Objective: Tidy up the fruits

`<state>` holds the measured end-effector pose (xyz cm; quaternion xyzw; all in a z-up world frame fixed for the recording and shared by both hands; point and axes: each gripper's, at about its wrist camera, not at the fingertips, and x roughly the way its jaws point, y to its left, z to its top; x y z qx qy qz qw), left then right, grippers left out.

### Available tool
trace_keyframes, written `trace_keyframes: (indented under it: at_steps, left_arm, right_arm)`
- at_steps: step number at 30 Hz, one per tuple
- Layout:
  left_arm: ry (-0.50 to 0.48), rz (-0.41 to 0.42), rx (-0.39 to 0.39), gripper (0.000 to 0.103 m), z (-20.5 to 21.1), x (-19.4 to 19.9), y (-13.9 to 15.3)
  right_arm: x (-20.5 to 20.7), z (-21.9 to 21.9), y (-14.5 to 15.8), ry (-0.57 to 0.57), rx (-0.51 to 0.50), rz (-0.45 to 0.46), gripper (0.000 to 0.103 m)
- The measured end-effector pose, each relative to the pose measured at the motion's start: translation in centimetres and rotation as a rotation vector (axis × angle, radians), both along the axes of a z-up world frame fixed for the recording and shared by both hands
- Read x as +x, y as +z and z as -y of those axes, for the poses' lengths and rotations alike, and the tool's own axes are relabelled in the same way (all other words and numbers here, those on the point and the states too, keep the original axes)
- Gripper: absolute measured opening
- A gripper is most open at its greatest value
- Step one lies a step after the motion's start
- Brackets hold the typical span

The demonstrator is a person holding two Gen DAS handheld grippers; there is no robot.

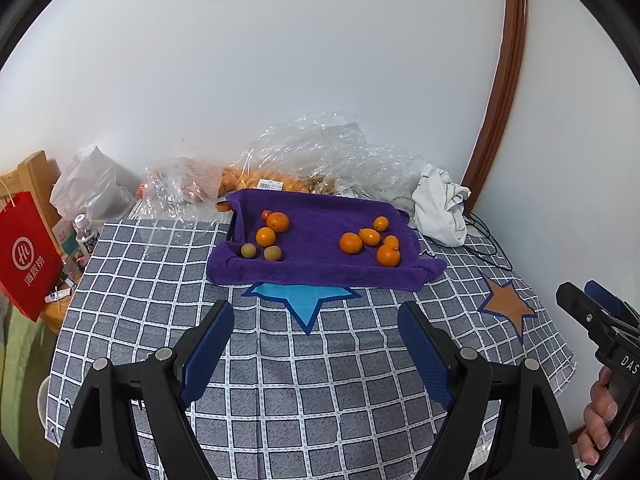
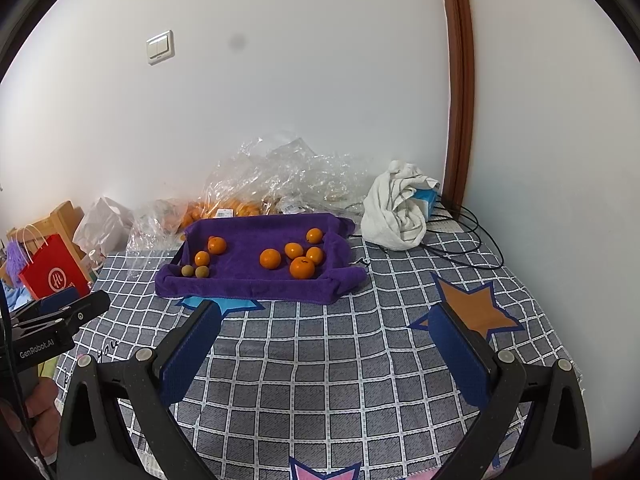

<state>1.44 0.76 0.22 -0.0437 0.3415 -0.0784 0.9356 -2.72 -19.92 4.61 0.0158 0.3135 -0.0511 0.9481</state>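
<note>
A purple towel-lined tray (image 1: 316,276) (image 2: 240,288) sits at the back of the checked table. It holds several oranges at its right (image 1: 351,243) (image 2: 270,259), two oranges (image 1: 265,236) (image 2: 202,258) and two small green-brown fruits (image 1: 248,250) (image 2: 187,270) at its left. My left gripper (image 1: 316,316) is open and empty, well short of the tray. My right gripper (image 2: 326,316) is open and empty, also short of the tray. Each gripper shows at the edge of the other's view.
Clear plastic bags with more oranges (image 1: 256,178) (image 2: 236,208) lie behind the tray. A crumpled white cloth (image 1: 440,204) (image 2: 396,208) and black cables (image 2: 464,232) are at the back right. A red paper bag (image 1: 24,252) and bottle (image 1: 86,234) stand left, off the table.
</note>
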Motion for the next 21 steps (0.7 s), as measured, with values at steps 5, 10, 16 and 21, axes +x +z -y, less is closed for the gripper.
trace_keyframes:
  at_steps: [5,10,16,21]
  left_arm:
    - [-0.003,0.0,-0.002,0.083,0.14,0.02,0.03]
    - [-0.002,0.0,-0.002,0.083,0.22,0.03,0.07]
    - [0.001,0.001,-0.008,0.083,0.22,0.0,0.08]
    - [0.004,-0.001,-0.011,0.083,-0.02,-0.07,0.02]
  right_arm:
    - [-0.13,-0.12,0.1,0.004,0.008,-0.003,0.102]
    - [-0.19,-0.24,0.18,0.008,0.008,0.0,0.102]
    - [-0.23,-0.63,0.1,0.017,0.004,0.002,0.102]
    - [-0.14,-0.95,-0.12,0.02,0.003,-0.002,0.102]
